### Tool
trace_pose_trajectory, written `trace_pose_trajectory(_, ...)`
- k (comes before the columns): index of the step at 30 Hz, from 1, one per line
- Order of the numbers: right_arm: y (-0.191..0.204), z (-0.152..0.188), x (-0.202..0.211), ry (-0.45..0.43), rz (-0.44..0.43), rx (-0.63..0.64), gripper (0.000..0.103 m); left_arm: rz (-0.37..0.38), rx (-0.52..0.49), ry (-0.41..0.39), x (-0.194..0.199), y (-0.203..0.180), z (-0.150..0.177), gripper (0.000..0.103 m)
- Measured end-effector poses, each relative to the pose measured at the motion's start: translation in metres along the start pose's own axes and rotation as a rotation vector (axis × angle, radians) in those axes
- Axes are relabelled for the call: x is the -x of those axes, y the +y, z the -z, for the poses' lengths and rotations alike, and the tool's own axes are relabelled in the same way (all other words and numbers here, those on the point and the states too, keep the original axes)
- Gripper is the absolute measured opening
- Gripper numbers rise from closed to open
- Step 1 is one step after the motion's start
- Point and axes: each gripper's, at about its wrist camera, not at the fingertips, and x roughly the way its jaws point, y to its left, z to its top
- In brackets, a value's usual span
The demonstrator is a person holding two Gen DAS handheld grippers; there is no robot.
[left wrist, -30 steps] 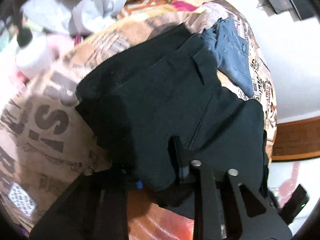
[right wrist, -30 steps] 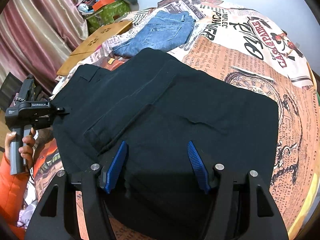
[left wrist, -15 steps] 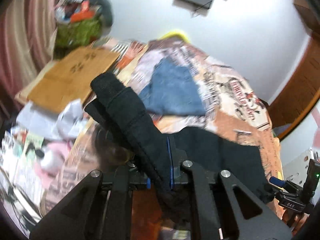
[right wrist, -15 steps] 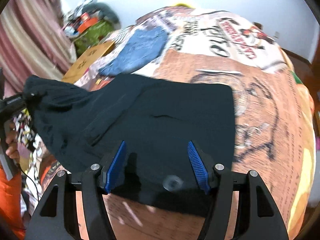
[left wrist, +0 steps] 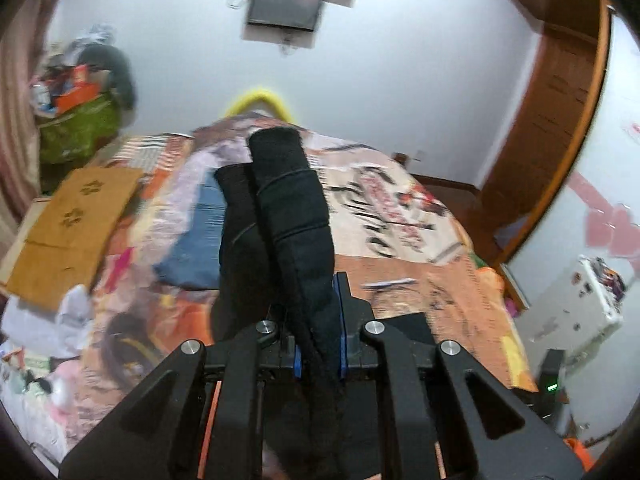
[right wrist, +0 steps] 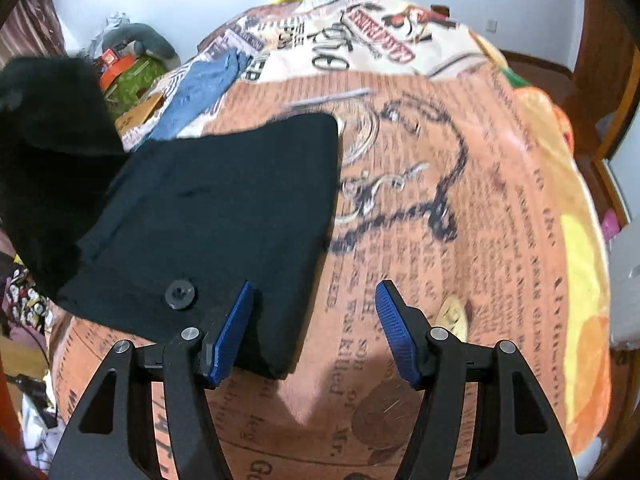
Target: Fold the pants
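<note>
While clamped tight on a bunched fold of the black pants (left wrist: 292, 216), left gripper (left wrist: 318, 336) lifts that edge above the printed bedspread (left wrist: 404, 280). Rest of the pants flat on the bed. Farther right, right gripper (right wrist: 314, 328) empty, jaws apart, beside the cloth's corner.

The black pants (left wrist: 296, 216) I hold up hide most of my left gripper's (left wrist: 319, 344) blue pads and part of the blue jeans (left wrist: 200, 236) behind. In my right view, the raised pants run off the left edge; the bedspread (right wrist: 480, 208) print smears.
</note>
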Motion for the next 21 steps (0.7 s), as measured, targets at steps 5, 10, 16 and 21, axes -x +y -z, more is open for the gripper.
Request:
trace_pose_trajectory(5, -0.002, 0.002, 0.003, -0.003, -0.026, 0.001, 0.060, 0.104, -0.063, 0.042, -0.028, -0.054, -0.002, 0.012)
trace_pose_trajectory(10, -0.005, 0.007, 0.009, -0.009, -0.046, -0.003, 0.060, 0.188, -0.167, 0.127, -0.062, -0.113, 0.023, 0.012)
trace_pose_trajectory(16, -0.006, 0.013, 0.017, -0.015, -0.059, -0.014, 0.060, 0.207, -0.299, 0.284, -0.097, -0.156, 0.077, 0.012)
trace_pose_trajectory(21, -0.007, 0.019, 0.027, -0.024, -0.045, -0.015, 0.060, 0.208, -0.369, 0.354, -0.104, -0.161, 0.104, 0.013)
